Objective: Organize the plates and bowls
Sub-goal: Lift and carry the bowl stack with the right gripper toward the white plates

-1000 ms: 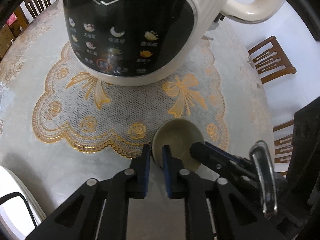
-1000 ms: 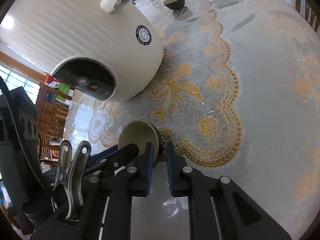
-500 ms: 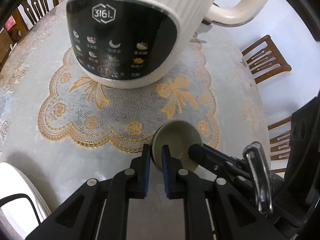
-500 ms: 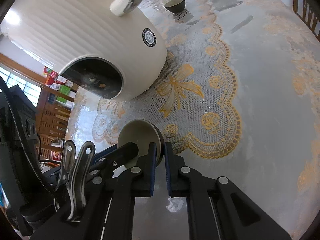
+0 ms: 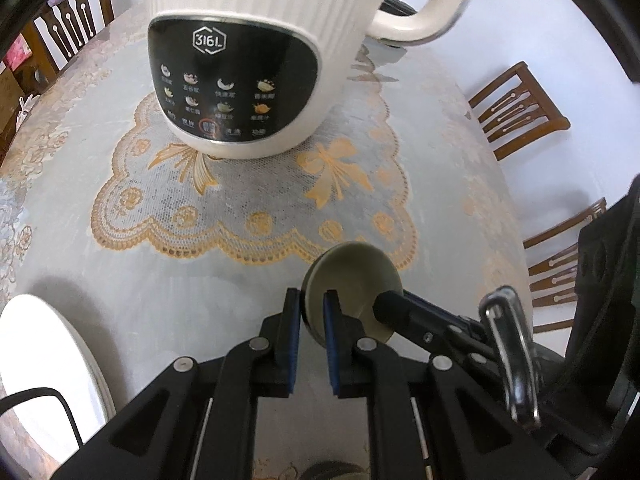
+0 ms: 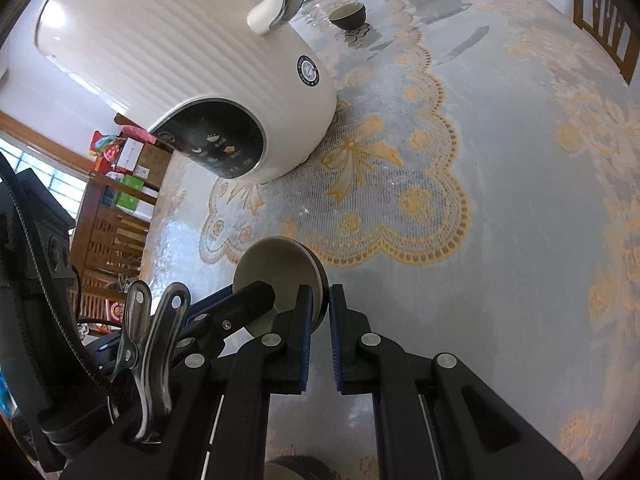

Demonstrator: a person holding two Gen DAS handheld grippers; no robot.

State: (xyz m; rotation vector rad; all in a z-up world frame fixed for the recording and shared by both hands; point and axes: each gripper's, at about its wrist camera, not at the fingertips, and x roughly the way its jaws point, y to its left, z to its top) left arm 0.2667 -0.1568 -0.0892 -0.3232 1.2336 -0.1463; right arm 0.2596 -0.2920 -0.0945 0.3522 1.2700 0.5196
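Note:
A small olive-green bowl [image 5: 352, 276] hangs above the table, just in front of the lace doily [image 5: 260, 204]. My left gripper [image 5: 311, 304] is shut on its left rim, one pad inside and one outside. In the right wrist view the same bowl [image 6: 276, 264] has its right rim pinched by my right gripper [image 6: 321, 296], which is shut on it. Each view shows the other gripper's black finger reaching into the bowl. A stack of white plates [image 5: 44, 364] lies at the near left. A second dark bowl [image 6: 348, 14] stands far across the table.
A tall white ribbed appliance [image 5: 248, 60] with a black control panel and curved handle stands on the doily behind the bowl. Wooden chairs [image 5: 516, 108] ring the round table [image 6: 520, 200]. Part of a dark bowl [image 5: 336, 472] shows below the grippers.
Both grippers have risen and drawn back from the appliance, carrying the bowl between them. The bowl has come off the doily's edge, and more of the white plates shows.

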